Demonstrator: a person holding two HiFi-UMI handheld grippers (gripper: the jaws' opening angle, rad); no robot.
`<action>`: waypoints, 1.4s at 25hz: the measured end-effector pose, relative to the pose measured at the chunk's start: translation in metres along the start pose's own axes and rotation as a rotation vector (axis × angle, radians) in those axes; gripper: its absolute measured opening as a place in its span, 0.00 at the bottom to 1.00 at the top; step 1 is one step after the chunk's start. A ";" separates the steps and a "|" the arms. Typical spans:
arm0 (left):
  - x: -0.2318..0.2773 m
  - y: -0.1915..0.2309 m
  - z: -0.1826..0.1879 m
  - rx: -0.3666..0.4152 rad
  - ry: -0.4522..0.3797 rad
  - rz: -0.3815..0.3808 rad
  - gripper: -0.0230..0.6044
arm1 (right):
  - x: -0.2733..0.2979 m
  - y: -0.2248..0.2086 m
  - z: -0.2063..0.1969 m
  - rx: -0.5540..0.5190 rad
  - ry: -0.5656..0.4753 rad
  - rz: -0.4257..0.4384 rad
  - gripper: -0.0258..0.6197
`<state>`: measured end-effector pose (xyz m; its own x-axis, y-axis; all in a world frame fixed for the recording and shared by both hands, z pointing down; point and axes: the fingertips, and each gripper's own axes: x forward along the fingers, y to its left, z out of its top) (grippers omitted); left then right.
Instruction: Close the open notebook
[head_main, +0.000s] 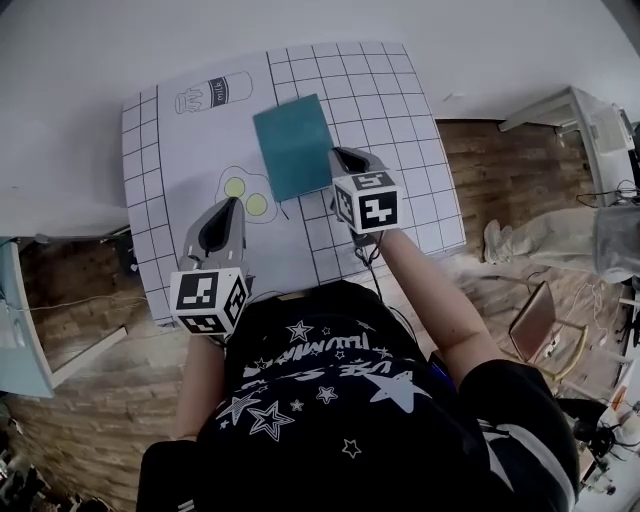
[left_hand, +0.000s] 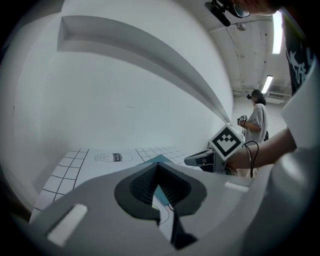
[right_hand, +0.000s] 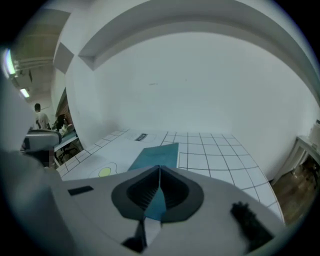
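A teal notebook (head_main: 292, 145) lies closed and flat on the white grid mat (head_main: 400, 120), tilted a little. My right gripper (head_main: 345, 158) sits at the notebook's near right corner, its fingertips together and nothing visibly clamped. From the right gripper view the notebook (right_hand: 155, 156) lies just ahead of the shut jaws (right_hand: 159, 170). My left gripper (head_main: 222, 215) hovers nearer me, left of the notebook and apart from it, over a drawn egg (head_main: 245, 195). Its jaws (left_hand: 157, 167) meet at the tip, with a sliver of teal notebook (left_hand: 159, 160) beyond them.
A milk bottle drawing (head_main: 212, 93) is at the mat's far left. The table ends at a white wall behind. Wooden floor (head_main: 500, 170) and a white shelf (head_main: 580, 115) lie to the right. A person (left_hand: 257, 117) stands far off.
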<state>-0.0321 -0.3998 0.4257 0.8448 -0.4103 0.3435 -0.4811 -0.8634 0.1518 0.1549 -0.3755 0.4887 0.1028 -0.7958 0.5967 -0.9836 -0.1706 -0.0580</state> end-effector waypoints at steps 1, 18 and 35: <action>0.000 0.002 0.000 -0.003 -0.001 0.006 0.05 | 0.006 0.006 0.002 -0.023 0.008 0.019 0.06; -0.019 -0.017 0.009 -0.016 -0.032 0.188 0.05 | 0.058 0.004 -0.061 -0.066 0.236 0.108 0.06; -0.083 -0.066 -0.033 -0.110 -0.054 0.386 0.05 | -0.015 0.076 -0.038 -0.169 0.042 0.453 0.06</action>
<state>-0.0784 -0.2991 0.4175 0.6063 -0.7158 0.3465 -0.7855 -0.6071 0.1205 0.0727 -0.3542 0.5061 -0.3437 -0.7439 0.5732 -0.9388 0.2868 -0.1908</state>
